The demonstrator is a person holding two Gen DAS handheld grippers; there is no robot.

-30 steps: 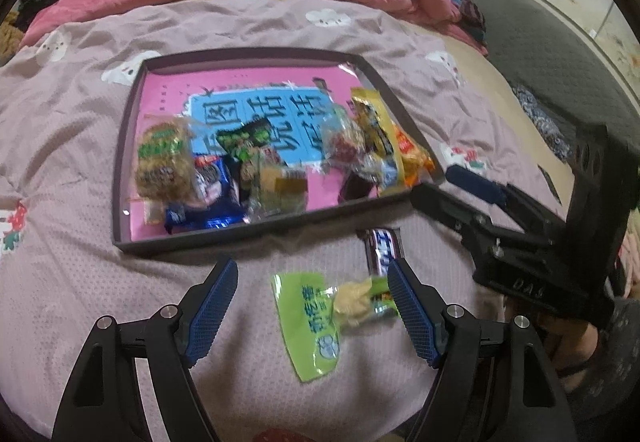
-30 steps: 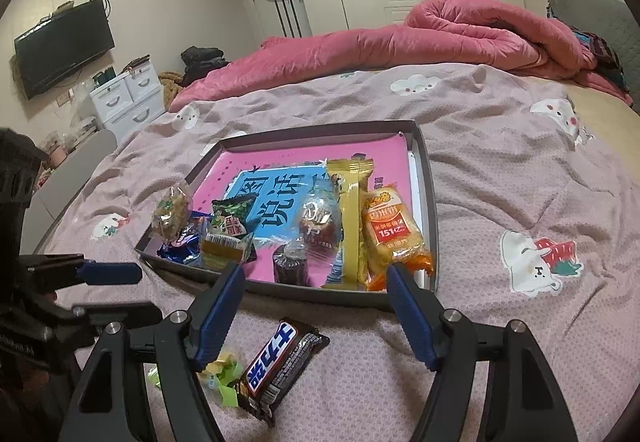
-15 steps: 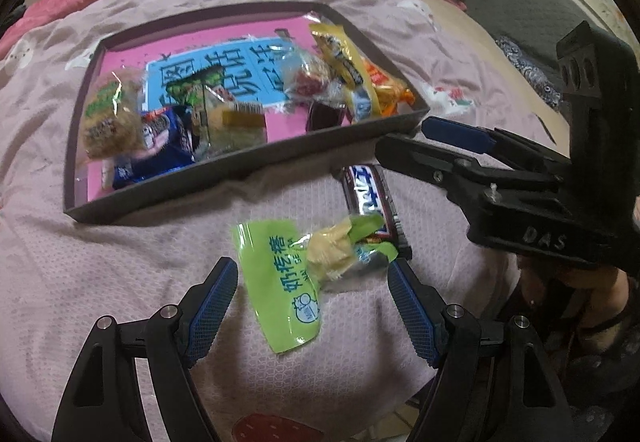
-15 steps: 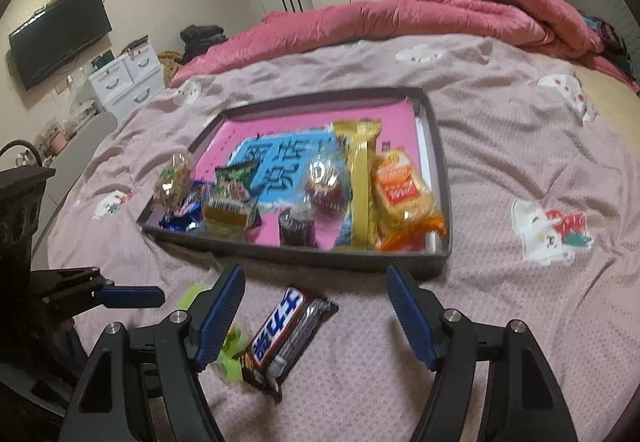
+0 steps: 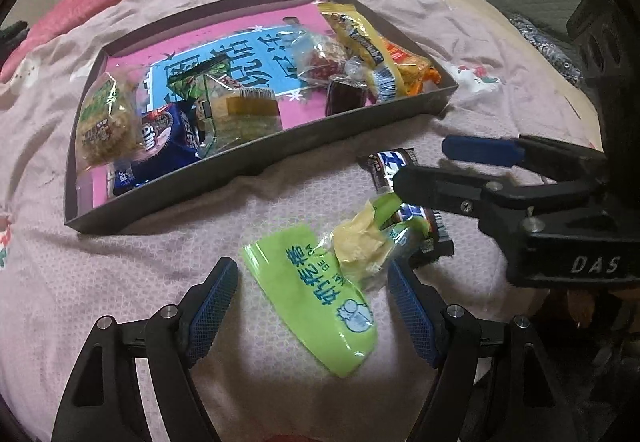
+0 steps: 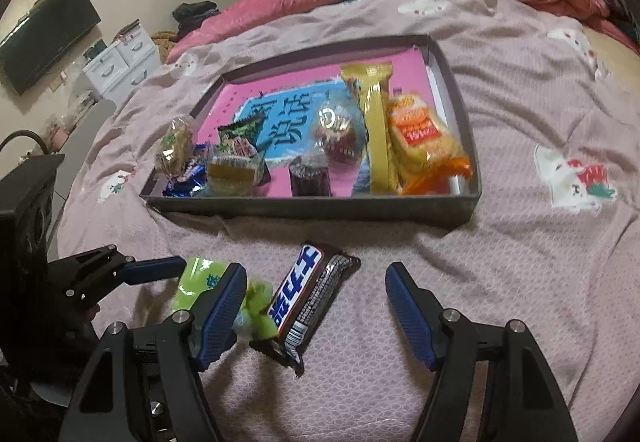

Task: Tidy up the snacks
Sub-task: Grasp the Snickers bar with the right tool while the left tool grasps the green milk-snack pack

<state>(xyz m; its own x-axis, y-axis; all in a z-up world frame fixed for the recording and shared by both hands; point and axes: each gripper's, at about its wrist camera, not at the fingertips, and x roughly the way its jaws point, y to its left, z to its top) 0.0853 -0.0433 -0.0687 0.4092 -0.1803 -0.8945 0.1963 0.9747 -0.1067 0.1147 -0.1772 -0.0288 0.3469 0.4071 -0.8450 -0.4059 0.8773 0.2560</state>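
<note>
Dark-wrapped chocolate bar [image 6: 310,300]: on the bed, outside the grey snack tray [image 6: 320,208], between the wide-open fingers of the right gripper [image 6: 316,312], long axis running away from them. Crinkled green snack packet [image 5: 320,282]: between the left gripper [image 5: 312,306], equally wide, overlapping the bar's end.

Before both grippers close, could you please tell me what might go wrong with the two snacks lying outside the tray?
1. The green snack packet overlaps the chocolate bar, so either open gripper may pinch or drag both.
2. The left gripper and right gripper sit close together; their jaws could collide.
3. The packet's contents look soft and bunched; a firm squeeze might crush them.
4. The tray is already crowded near its front wall, so a dropped snack may land on others.
</note>
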